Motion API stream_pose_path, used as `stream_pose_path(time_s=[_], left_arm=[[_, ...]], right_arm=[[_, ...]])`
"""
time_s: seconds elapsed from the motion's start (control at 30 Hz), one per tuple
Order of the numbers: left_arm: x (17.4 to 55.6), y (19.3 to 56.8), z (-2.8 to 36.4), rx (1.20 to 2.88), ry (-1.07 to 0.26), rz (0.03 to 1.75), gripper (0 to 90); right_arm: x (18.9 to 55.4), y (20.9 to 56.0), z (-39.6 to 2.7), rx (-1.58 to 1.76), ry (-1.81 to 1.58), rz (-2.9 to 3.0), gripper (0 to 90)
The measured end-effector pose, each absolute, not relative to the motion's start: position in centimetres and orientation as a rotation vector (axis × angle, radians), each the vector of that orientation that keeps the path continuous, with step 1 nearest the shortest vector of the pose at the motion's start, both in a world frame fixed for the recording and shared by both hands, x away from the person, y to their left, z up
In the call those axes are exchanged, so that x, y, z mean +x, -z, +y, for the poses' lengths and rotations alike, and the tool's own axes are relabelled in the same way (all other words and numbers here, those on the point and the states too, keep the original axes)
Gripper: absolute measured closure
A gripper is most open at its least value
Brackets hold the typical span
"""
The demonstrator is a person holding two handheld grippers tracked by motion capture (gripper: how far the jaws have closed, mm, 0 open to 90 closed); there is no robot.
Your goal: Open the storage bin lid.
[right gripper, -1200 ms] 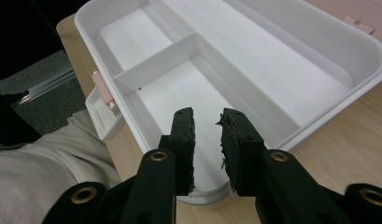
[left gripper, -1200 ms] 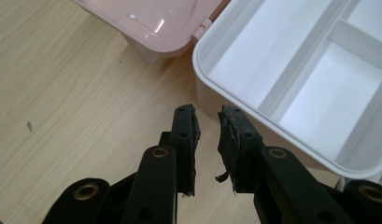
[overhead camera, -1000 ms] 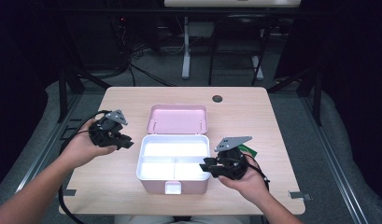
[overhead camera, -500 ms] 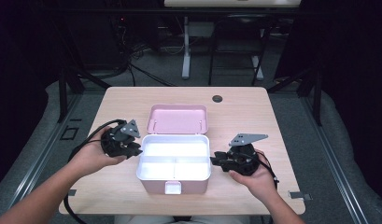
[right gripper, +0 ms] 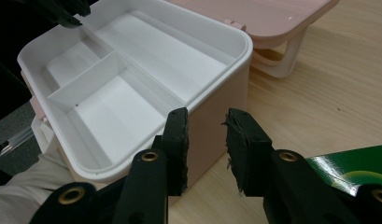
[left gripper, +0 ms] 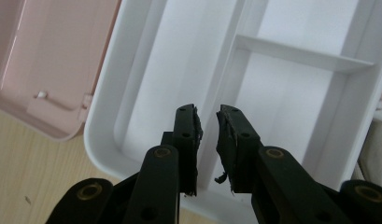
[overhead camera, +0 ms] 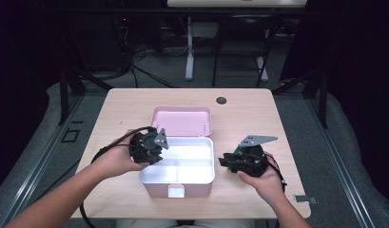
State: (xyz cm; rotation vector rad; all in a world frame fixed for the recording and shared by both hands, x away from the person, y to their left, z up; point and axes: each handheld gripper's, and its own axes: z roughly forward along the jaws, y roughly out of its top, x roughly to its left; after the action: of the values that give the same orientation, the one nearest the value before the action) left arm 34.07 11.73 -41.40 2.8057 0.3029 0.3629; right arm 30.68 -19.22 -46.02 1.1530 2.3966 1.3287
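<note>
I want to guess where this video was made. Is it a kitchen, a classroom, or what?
Probably a lab or recording studio. A small wooden table stands alone in a dark room, cables trail over the floor behind it among metal stands, and a person holds hand grippers beside an open pink box.

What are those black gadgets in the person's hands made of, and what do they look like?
Each hand holds a black gripper: left gripper, right gripper. Both have two flat black jaws with worn pads, brass-coloured rivets, a grey three-cornered plate on top and a trailing black cable. Forearms look bare.
</note>
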Motion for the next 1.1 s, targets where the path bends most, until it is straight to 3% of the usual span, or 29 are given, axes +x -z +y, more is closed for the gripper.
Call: stream_pose_path(time_s=[0.43,1.1], left_arm=[[34.0,42.7,7.7,2.924,-0.406,0.147,74.8],[34.3,44.3,6.3,3.005,-0.45,0.035,82.6]], right_arm=[[30.8,46.3,-20.2,1.191,-1.342,2.373,68.4],[31.3,46.7,-20.9,1.245,-1.341,2.365,68.4]])
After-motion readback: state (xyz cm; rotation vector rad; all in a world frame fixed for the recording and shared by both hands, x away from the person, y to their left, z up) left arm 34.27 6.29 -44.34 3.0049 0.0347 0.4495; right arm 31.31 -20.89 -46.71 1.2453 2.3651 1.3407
